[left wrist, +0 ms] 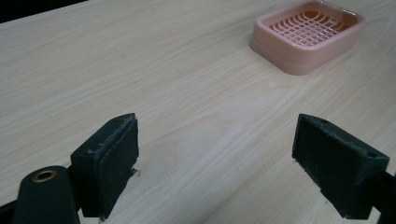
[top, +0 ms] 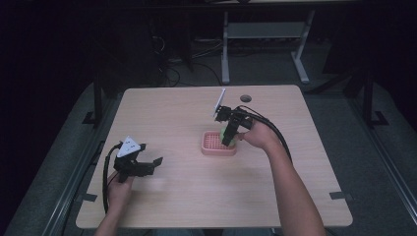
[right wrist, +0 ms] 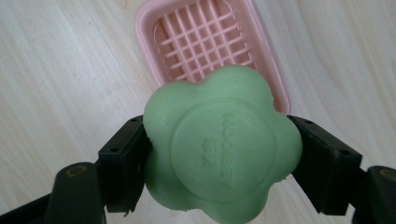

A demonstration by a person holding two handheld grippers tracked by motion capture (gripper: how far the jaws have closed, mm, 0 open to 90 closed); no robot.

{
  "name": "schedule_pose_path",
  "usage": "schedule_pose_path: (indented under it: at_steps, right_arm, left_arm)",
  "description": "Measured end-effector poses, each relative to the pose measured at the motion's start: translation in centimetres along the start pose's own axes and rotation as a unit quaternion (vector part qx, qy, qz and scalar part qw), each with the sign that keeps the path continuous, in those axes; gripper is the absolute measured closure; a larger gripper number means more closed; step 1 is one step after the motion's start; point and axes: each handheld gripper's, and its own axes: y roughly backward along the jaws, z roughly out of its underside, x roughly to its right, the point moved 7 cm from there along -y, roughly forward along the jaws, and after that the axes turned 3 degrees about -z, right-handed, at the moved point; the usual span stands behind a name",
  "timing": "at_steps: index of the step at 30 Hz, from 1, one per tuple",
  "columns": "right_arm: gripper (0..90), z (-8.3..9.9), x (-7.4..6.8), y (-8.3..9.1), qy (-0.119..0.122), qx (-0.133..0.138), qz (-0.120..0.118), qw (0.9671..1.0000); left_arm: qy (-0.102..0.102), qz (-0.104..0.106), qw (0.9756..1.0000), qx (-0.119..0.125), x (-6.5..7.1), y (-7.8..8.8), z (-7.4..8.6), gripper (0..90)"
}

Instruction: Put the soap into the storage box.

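In the high view, the right gripper (top: 229, 139) is held tilted down over the pink soap dish (top: 218, 144) near the middle of the tabletop (top: 196, 196), with a green soap (top: 223, 132) pinched between its jaws above the dish; whether the soap touches the grid cannot be told from here. The left gripper (top: 147, 165) rests well apart at the near left, jaws spread and holding nothing. No other thing lies on the tabletop, so nothing stands in the way of the descent. In the left gripper view, the jaws of the left gripper (left wrist: 215, 163) are seen wide apart over bare wood, and the soap dish (left wrist: 308, 39) sits far off at upper right, its grid unoccupied. In the right gripper view, the flower-shaped soap (right wrist: 222, 144) is clamped at its sides by the right gripper (right wrist: 219, 161), and the soap dish (right wrist: 210, 42) lies beyond it, partly covered. Risks are judged as follows: the lobed, smooth soap may slip or twist in the narrow grip; a release made off centre may leave it propped on the rim or send it onto the tabletop; a hard push down may shift or tip the light dish, which is not steadied by the other gripper.
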Motion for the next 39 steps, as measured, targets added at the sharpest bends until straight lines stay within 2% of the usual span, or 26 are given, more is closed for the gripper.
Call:
schedule_pose_path:
  at_steps: [2, 5, 14, 15, 29, 39]
  right_arm:
    - [25.4, -0.4, 0.0, 0.0, 0.001, 0.003, -0.006, 1.0000]
    - [25.4, -1.1, 0.1, -0.2, 0.006, -0.003, 0.000, 1.0000]
    - [25.3, -2.3, 0.2, -1.4, 0.004, -0.003, -0.006, 1.0000]
    - [25.4, -2.4, 0.3, -1.5, 0.004, -0.003, -0.006, 1.0000]
    - [25.4, -2.5, 0.9, -3.9, -0.012, -0.018, -0.014, 0.9997]
    - [25.3, -2.9, 0.7, -4.6, -0.006, -0.023, -0.009, 0.9997]
  left_arm:
    - [0.000, 0.000, 1.0000, 0.002, 0.0, 0.0, 0.0, 14.4]
    - [0.003, 0.001, 1.0000, 0.002, 0.1, 0.0, 0.0, 14.4]
    - [-0.002, -0.001, 1.0000, 0.000, -0.1, 0.1, 0.0, 14.3]
    - [0.002, 0.000, 1.0000, 0.001, 0.0, 0.1, 0.0, 14.4]
    - [0.003, 0.001, 1.0000, 0.001, 0.0, 0.0, 0.0, 14.3]
    - [0.002, 0.002, 1.0000, 0.003, 0.0, 0.0, 0.0, 14.4]
